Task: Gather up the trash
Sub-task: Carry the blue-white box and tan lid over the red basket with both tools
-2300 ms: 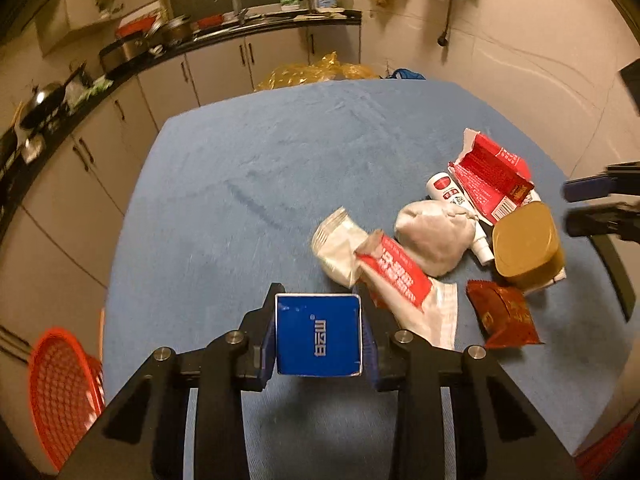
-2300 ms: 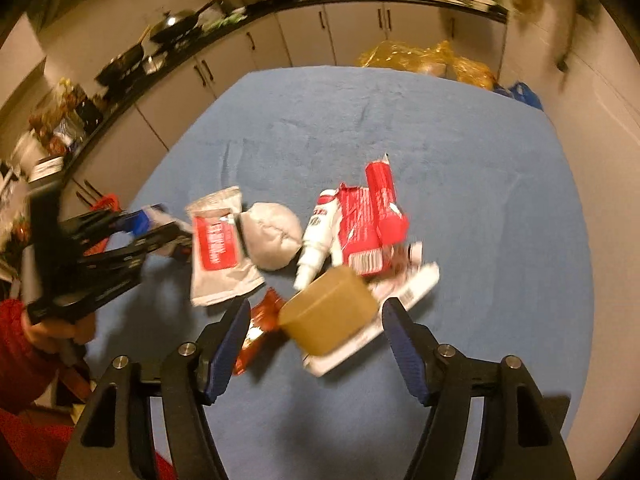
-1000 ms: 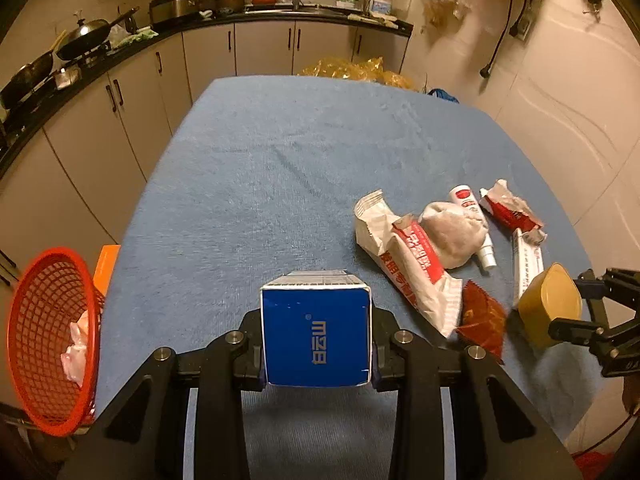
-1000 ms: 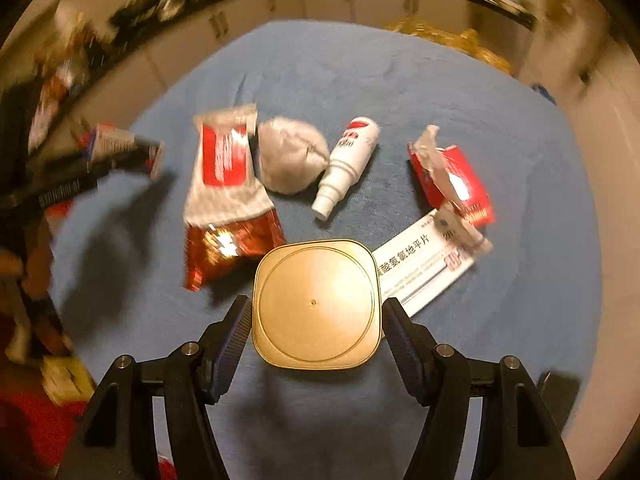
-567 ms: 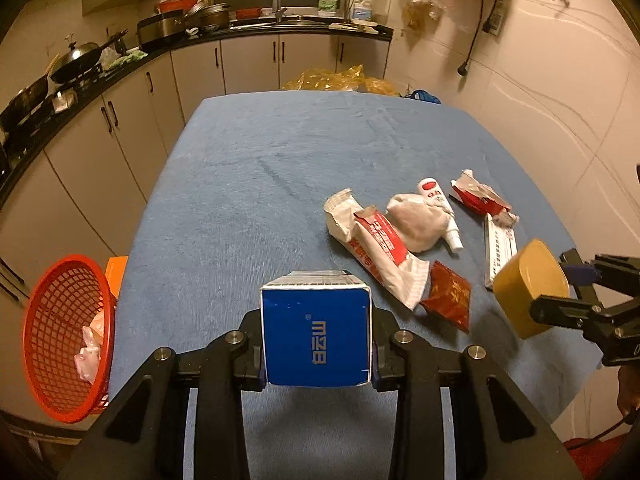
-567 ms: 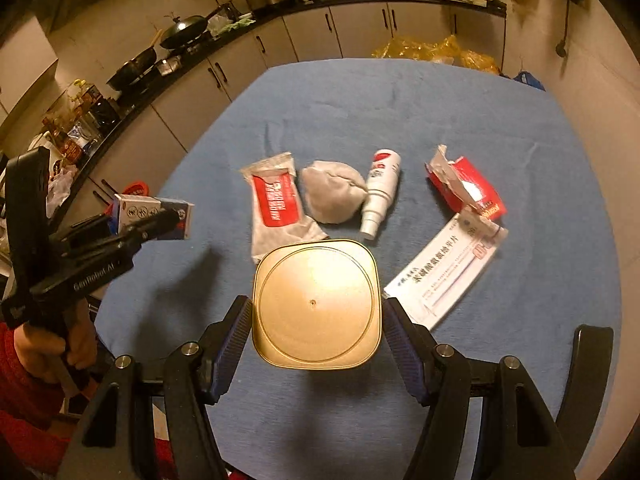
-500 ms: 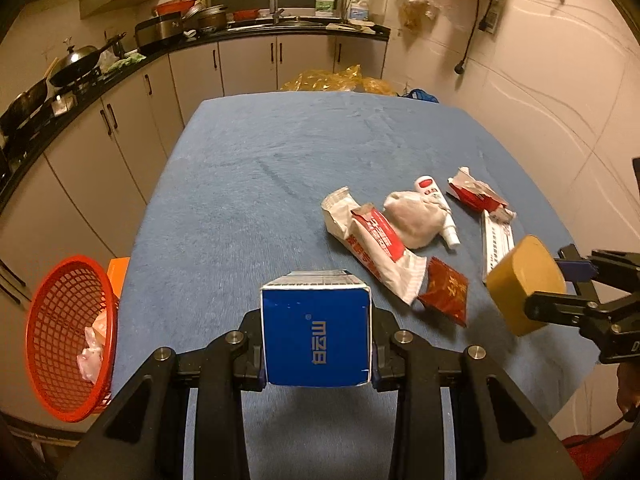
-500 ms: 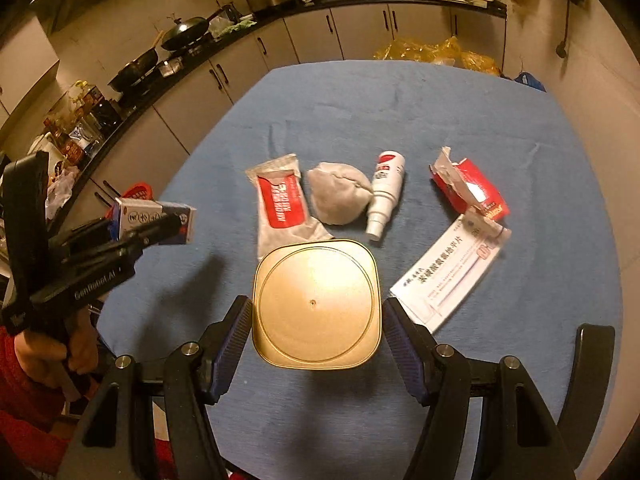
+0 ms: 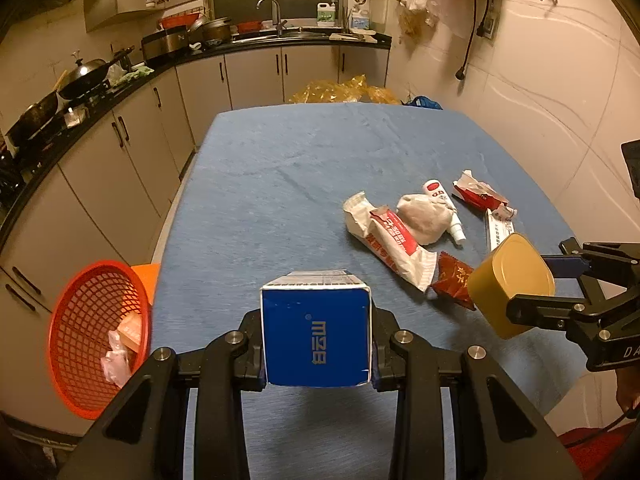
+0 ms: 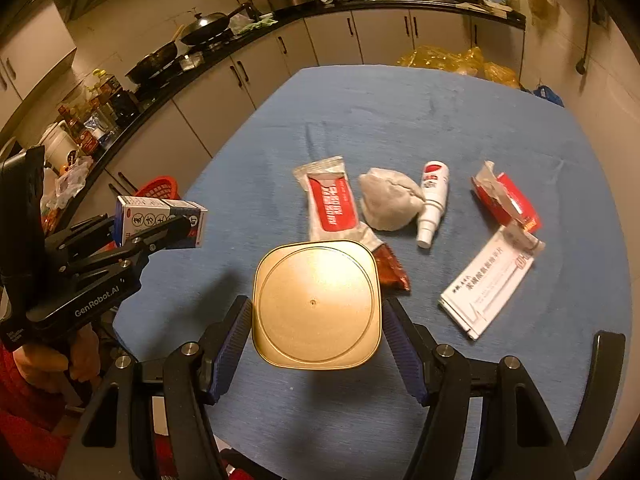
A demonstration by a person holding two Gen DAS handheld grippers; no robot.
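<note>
L tongs [image 9: 316, 354] clamped on blue box [image 9: 315, 334], held up over the table [image 9: 280, 184]. R tongs [image 10: 316, 346] clamped on gold tub [image 10: 316, 304]. Past R tongs: red packet [image 10: 392, 272], wrapper [image 10: 330, 202], gray wad [image 10: 388, 200], bottle [image 10: 432, 202]. Red basket [image 9: 96, 332] sits down left of L tongs.

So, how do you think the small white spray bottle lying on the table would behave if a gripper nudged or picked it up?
The white spray bottle lies on its side and looks round, so a nudge would probably roll it. Its smooth plastic may slip between the fingers. It touches the grey crumpled wad, which would likely shift with it.
</note>
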